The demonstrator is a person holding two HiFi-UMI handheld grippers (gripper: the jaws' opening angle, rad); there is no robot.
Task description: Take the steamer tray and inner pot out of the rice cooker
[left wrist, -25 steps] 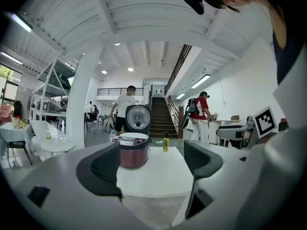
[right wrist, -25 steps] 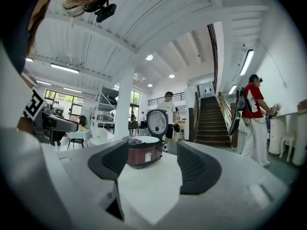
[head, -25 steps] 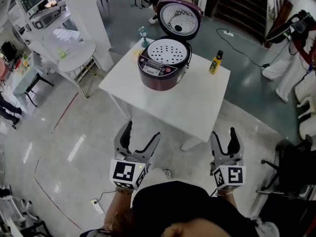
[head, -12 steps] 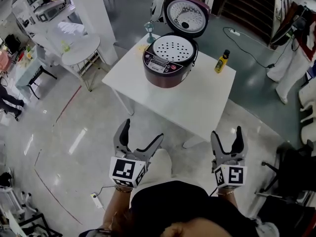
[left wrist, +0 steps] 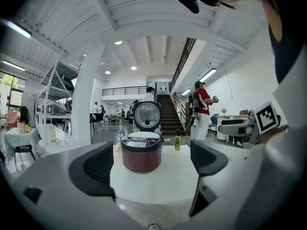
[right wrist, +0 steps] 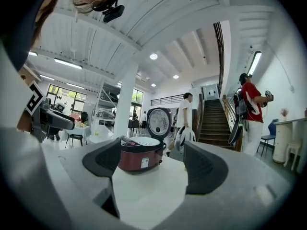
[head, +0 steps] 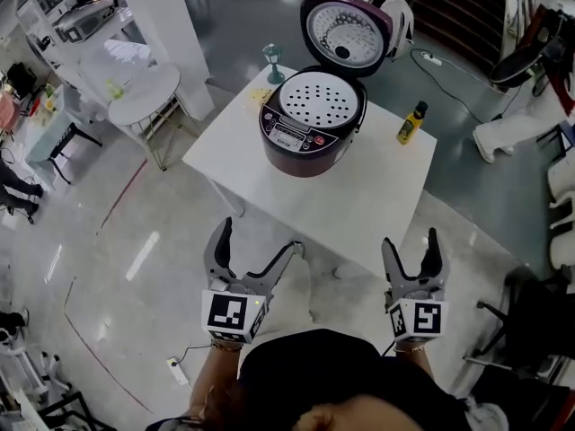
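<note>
A dark red rice cooker (head: 305, 137) stands on the white table (head: 359, 206), its lid (head: 345, 28) raised at the back. The white perforated steamer tray (head: 322, 100) sits in its top; the inner pot is hidden under it. The cooker also shows in the left gripper view (left wrist: 141, 152) and the right gripper view (right wrist: 140, 157). My left gripper (head: 255, 242) and right gripper (head: 411, 247) hover over the floor short of the table's near edge, both open with nothing between their jaws, far from the cooker.
A yellow bottle (head: 411, 123) stands on the table right of the cooker, and a small glass (head: 273, 61) near its far left corner. A round white side table (head: 142, 97) and a white pillar (head: 166, 25) are to the left. People stand behind the table near stairs.
Both grippers have moved toward the table, which sits closer and lower in the head view. Both pairs of jaws stand slightly wider than a second ago.
</note>
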